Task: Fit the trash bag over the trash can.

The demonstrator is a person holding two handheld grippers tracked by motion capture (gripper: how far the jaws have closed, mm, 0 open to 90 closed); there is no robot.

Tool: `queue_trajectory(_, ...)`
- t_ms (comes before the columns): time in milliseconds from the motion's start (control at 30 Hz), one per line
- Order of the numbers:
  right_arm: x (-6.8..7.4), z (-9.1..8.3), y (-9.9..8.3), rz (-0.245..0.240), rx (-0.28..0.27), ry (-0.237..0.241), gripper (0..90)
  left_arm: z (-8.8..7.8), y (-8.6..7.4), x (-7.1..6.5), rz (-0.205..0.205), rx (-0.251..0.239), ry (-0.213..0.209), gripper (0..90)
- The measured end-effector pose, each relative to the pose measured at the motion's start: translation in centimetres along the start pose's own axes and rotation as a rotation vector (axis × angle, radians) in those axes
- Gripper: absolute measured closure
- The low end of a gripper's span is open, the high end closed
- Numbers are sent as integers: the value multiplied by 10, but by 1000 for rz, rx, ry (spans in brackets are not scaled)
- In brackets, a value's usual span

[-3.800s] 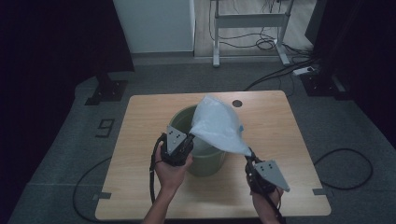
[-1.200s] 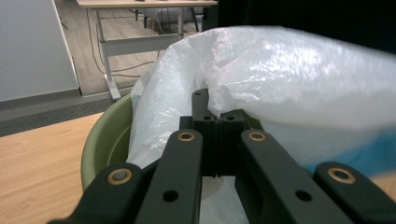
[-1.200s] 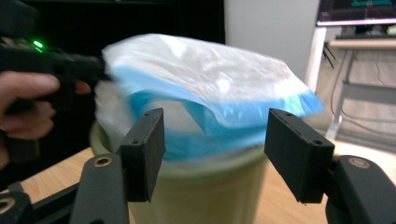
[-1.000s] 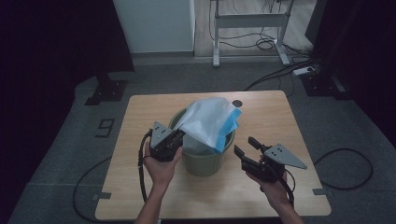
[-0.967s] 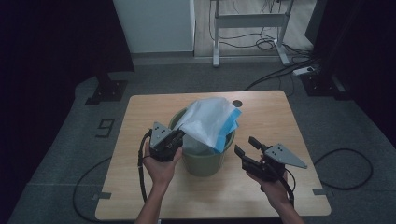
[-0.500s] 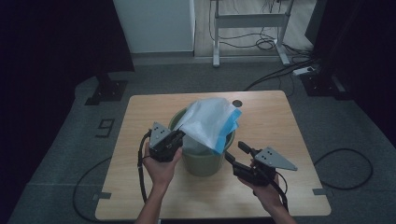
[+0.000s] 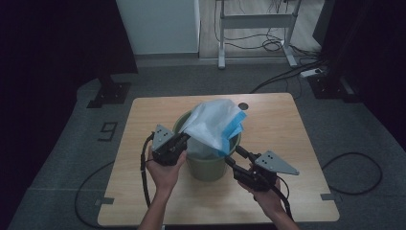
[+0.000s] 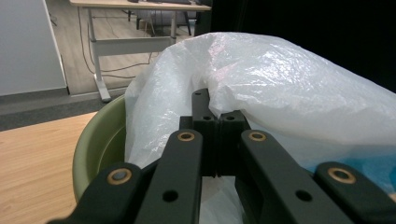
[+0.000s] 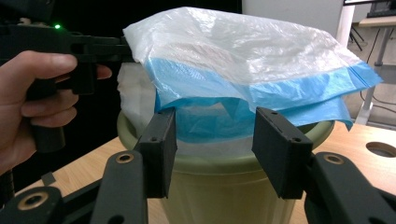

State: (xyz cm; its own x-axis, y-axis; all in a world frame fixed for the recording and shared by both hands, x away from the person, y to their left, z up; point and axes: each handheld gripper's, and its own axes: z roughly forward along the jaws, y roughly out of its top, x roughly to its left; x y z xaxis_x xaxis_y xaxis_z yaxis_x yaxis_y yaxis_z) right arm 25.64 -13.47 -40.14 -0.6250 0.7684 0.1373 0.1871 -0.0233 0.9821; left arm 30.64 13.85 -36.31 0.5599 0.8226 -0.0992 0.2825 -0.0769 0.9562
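Observation:
A green bin (image 7: 207, 165) stands mid-table, with a white plastic bag with a blue band (image 7: 216, 123) draped over its top and hanging partly inside. My left gripper (image 7: 183, 137) is at the bin's left rim, shut on the bag's white film (image 8: 261, 79); its jaws meet with the film pinched between them (image 8: 217, 116). My right gripper (image 7: 233, 156) is at the bin's front right, open. In the right gripper view its jaws straddle the bin's rim (image 9: 219, 161) just below the bag's blue band (image 9: 261, 95), with nothing between them.
The wooden table (image 7: 143, 124) has a round cable hole (image 7: 243, 105) behind the bin. Cables trail from both grippers off the table's front edge. A desk frame (image 7: 253, 21) and floor cables lie beyond.
My right gripper has moved left toward the bin's front right side. The left gripper still holds the bag at the left rim; earlier the bag was lifted higher.

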Motion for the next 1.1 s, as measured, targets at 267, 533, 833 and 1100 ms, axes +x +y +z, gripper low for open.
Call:
queue_trajectory(267, -1, 6, 5, -9, -24, 36, 610, 1, -1, 2, -14, 4, -21, 891)
queue_trajectory(533, 2, 10, 19, -5, -60, 62, 819, 0, -1, 1, -13, 4, -40, 882)
queue_trajectory(833, 1, 11, 35, -50, -48, 7, 893, -9, 1, -11, 92, 19, -11, 397)
queue_trajectory(1100, -5, 8, 49, -98, -46, -25, 894, -27, 14, -21, 174, -36, -15, 313)
